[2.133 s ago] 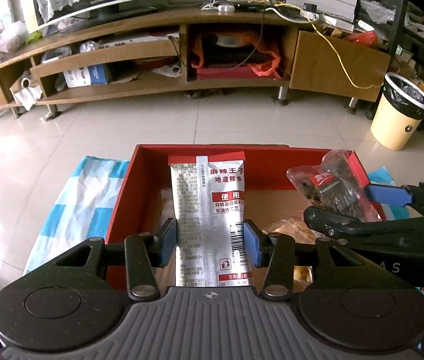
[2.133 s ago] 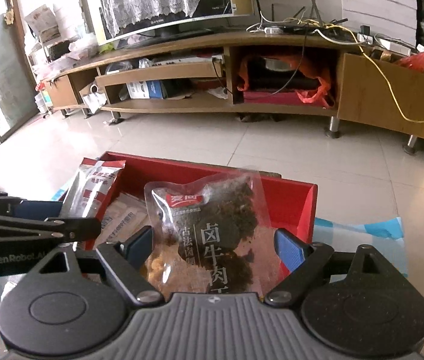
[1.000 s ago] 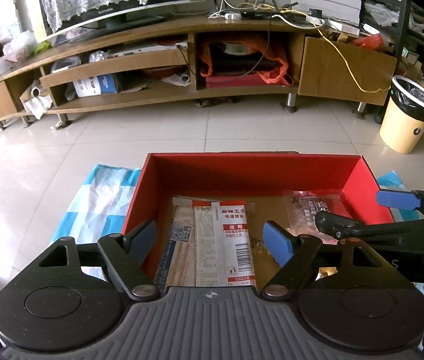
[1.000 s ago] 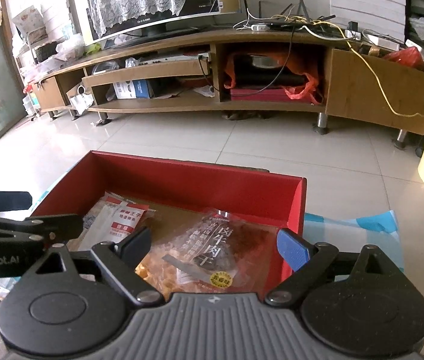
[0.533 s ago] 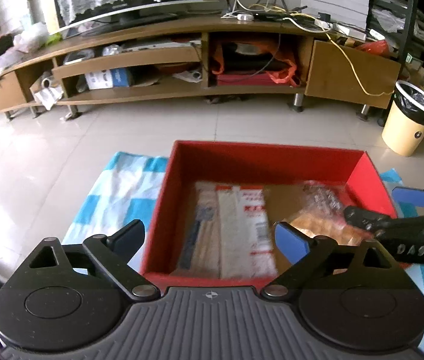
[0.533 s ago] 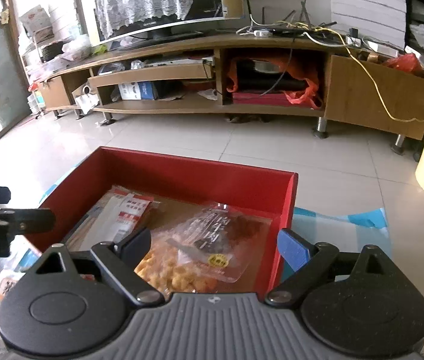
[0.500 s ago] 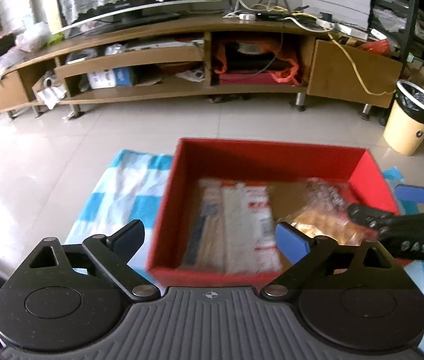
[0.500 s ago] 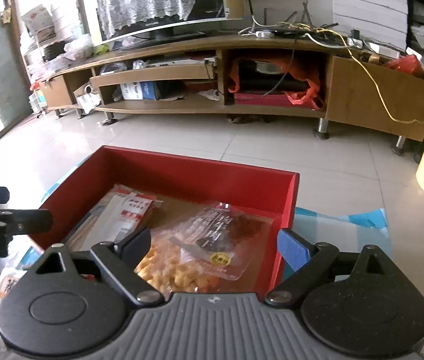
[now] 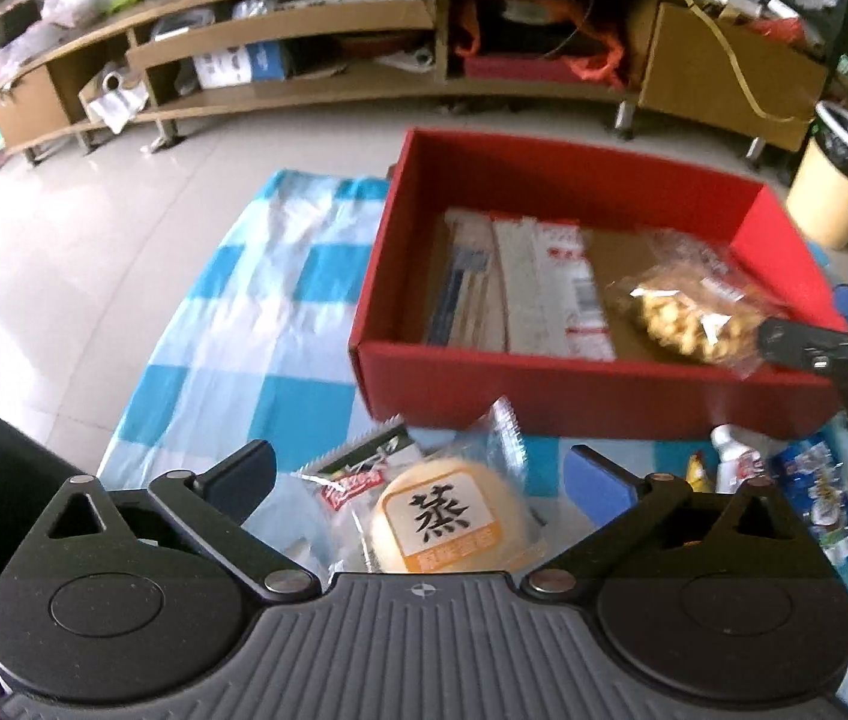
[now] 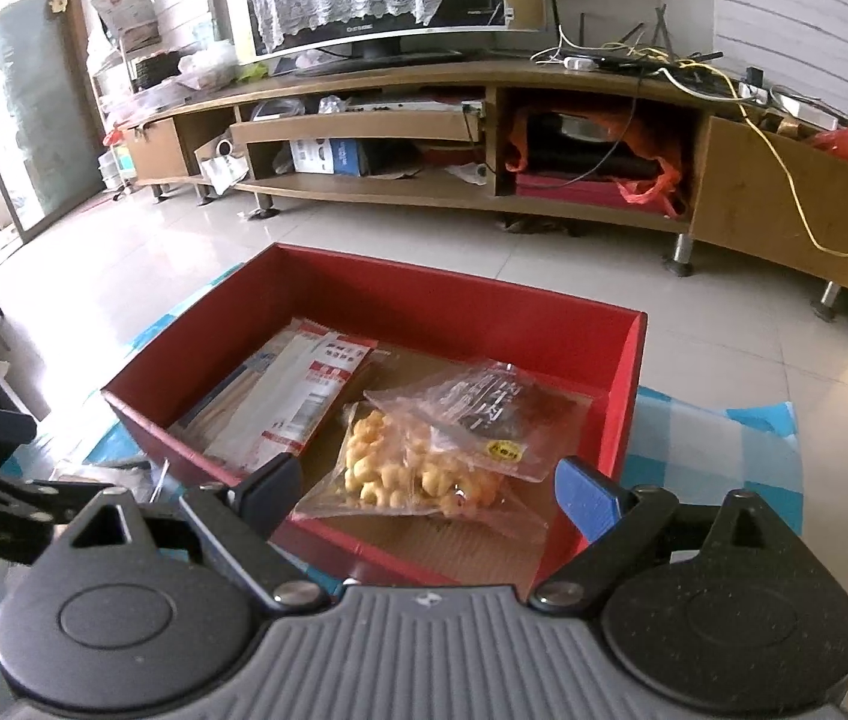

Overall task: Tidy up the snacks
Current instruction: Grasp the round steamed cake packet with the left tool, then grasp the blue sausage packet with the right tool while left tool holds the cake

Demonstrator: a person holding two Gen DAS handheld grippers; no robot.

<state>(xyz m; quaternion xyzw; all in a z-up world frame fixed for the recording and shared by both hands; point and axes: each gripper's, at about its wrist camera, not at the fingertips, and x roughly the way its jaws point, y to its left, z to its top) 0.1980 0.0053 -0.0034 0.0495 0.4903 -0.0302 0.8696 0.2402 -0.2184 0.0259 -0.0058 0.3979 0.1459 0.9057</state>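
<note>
A red box [image 9: 580, 396] [image 10: 448, 306] sits on a blue-and-white checked cloth [image 9: 255, 294]. In it lie white-and-red snack packets [image 9: 550, 276] [image 10: 297, 396], a clear bag of yellow snacks [image 9: 682, 318] [image 10: 417, 474] and a clear beef snack bag [image 10: 496, 408]. My left gripper [image 9: 417, 474] is open over a wrapped steamed cake [image 9: 454, 522] and a white packet [image 9: 357, 474] in front of the box. My right gripper [image 10: 424, 486] is open and empty above the box's near wall; it shows at the right edge of the left wrist view [image 9: 832, 354].
More loose snacks [image 9: 820, 498] and a small white bottle [image 9: 730, 462] lie on the cloth right of the cake. A long wooden TV stand [image 10: 484, 150] runs along the back. A yellow bin [image 9: 838, 180] stands on the tiled floor at the right.
Both grippers let their packets go into the box and opened. The left gripper pulled back and down to the loose snacks before the box. The right gripper drew back a little.
</note>
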